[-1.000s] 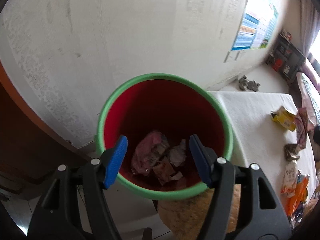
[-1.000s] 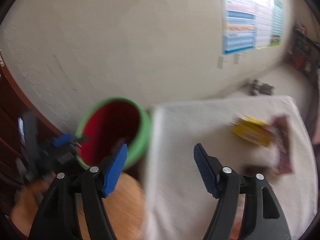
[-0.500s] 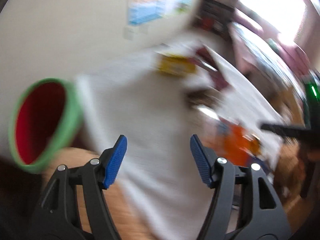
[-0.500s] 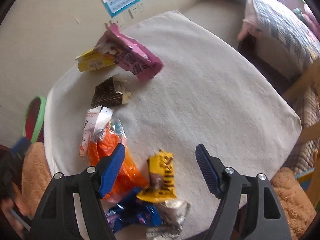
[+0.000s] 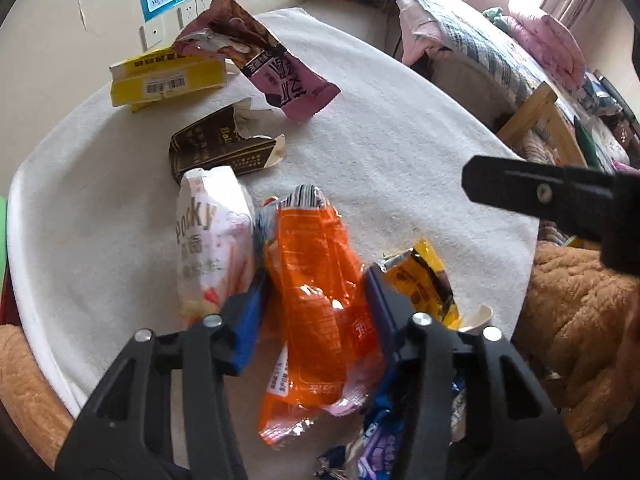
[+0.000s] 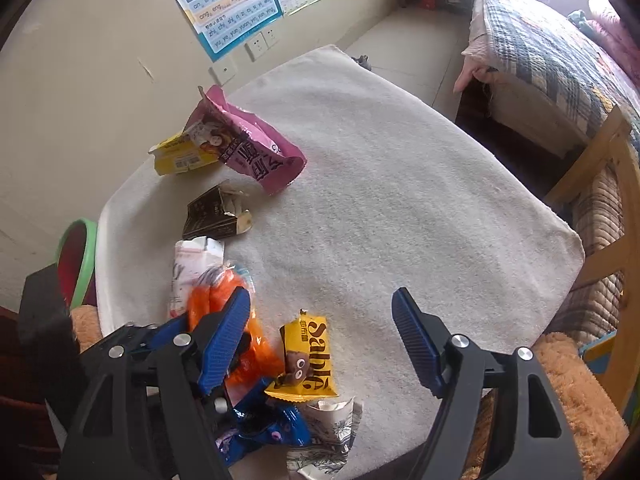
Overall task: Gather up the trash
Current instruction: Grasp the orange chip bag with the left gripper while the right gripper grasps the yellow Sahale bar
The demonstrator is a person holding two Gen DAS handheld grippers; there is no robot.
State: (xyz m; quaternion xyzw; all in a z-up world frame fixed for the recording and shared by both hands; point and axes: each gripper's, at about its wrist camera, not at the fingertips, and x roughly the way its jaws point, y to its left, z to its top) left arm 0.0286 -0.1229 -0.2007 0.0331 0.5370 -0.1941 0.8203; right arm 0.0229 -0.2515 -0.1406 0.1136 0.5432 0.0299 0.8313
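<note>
Snack wrappers lie on a white cloth-covered table (image 6: 400,200). My left gripper (image 5: 316,300) is open, its jaws on either side of an orange wrapper (image 5: 316,280), which also shows in the right wrist view (image 6: 224,300). Beside it lie a white Pocky box (image 5: 212,240), a yellow Sablé packet (image 6: 308,360), a dark torn box (image 5: 216,152), a pink bag (image 5: 272,64) and a yellow box (image 5: 168,80). My right gripper (image 6: 324,340) is open and empty above the table's near edge, over the yellow packet. The red bin with a green rim (image 6: 76,256) stands off the table's left edge.
Blue wrappers (image 6: 264,428) and a crumpled paper cup (image 6: 332,432) lie at the near table edge. A bed with a plaid blanket (image 6: 560,60) and a wooden frame (image 6: 612,184) stand to the right. A wall with a poster (image 6: 228,4) is behind the table.
My left gripper swung from above the red bin over to the table and came down around the orange wrapper. My right gripper moved from the bin side to the near table edge.
</note>
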